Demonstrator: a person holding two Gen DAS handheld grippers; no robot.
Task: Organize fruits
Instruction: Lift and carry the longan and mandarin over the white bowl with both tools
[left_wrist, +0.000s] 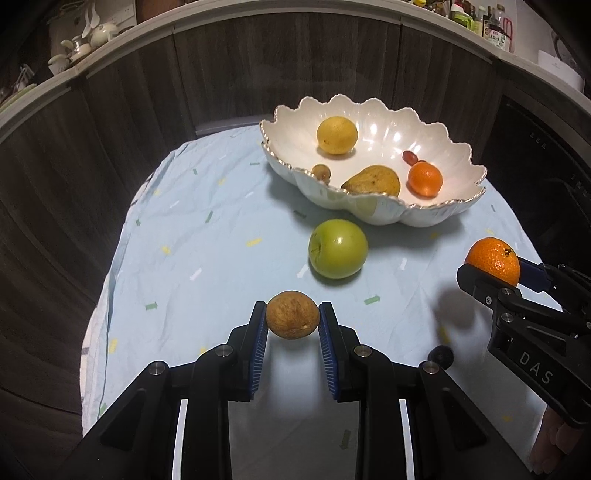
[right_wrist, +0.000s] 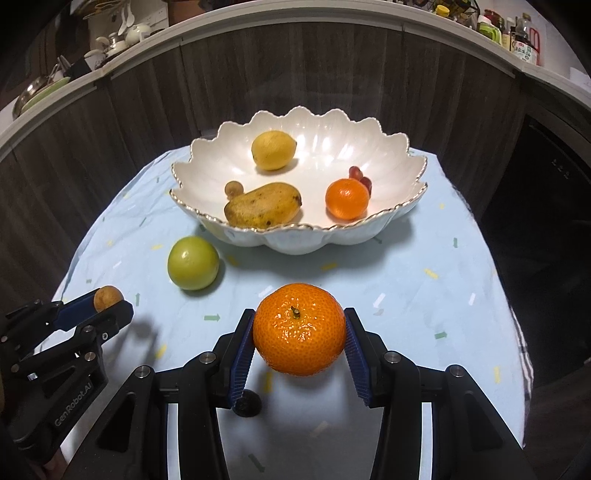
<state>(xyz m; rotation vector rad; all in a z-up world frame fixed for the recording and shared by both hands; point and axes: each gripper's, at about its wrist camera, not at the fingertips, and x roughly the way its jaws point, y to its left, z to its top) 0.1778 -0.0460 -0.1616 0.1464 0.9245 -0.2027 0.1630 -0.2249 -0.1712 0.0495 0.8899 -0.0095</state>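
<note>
Tangerines (right_wrist: 299, 328) — two; apple (right_wrist: 193, 263) — one

- The worktop (right_wrist: 424, 295) is wearing a pale blue cloth (left_wrist: 207, 258), wrinkled and scattered with small coloured arrow marks.
- A white scalloped bowl (right_wrist: 332, 240) with a gold-edged rim is sitting on the far part of the cloth.
- A green apple (right_wrist: 193, 263) is lying on the cloth just in front of the bowl, apart from it.
- A small dark round fruit (left_wrist: 441, 356) is resting near the front edge.
</note>
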